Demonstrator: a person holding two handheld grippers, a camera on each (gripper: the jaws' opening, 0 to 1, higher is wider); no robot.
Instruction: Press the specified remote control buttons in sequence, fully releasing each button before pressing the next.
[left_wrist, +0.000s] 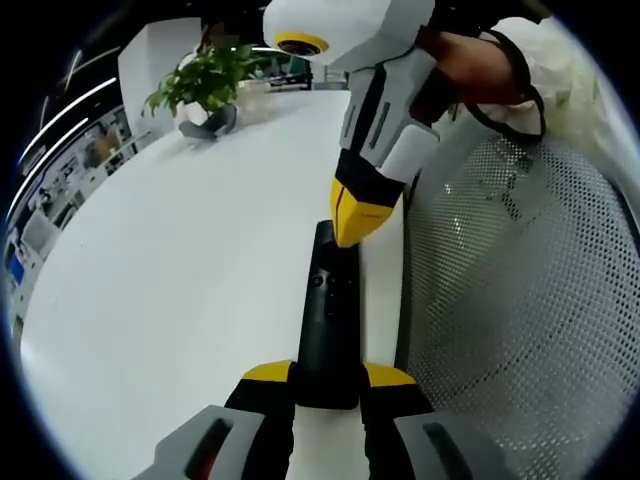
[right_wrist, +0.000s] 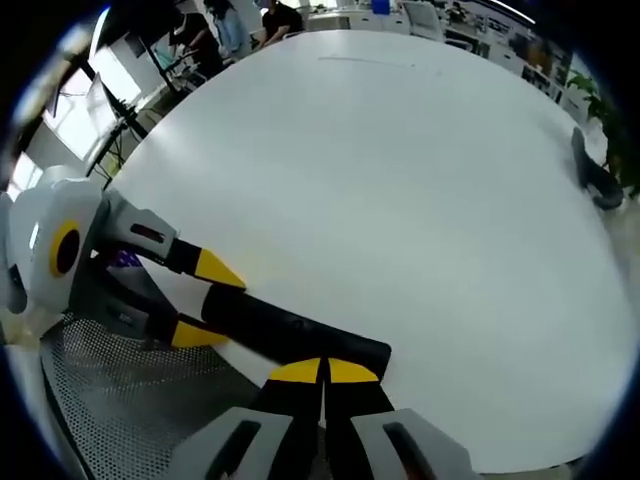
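Note:
A slim black remote (left_wrist: 325, 310) lies lengthwise along the near edge of the white table (left_wrist: 180, 280). My left gripper (left_wrist: 328, 374) is shut on its near end, one yellow-tipped jaw on each side. From above, my right gripper (left_wrist: 353, 215) comes down with its jaws together, and its yellow tips rest on the remote's far end. In the right gripper view the right gripper (right_wrist: 323, 372) is shut, its tips sitting on the remote (right_wrist: 290, 328). The left gripper (right_wrist: 203, 300) clamps the other end from the left.
A potted green plant (left_wrist: 205, 75) with a dark object (left_wrist: 212, 124) beside it stands at the table's far end. A grey mesh chair back (left_wrist: 520, 300) sits right next to the table edge. A person's hand (left_wrist: 470, 60) holds the right gripper. People (right_wrist: 230, 25) stand beyond the table.

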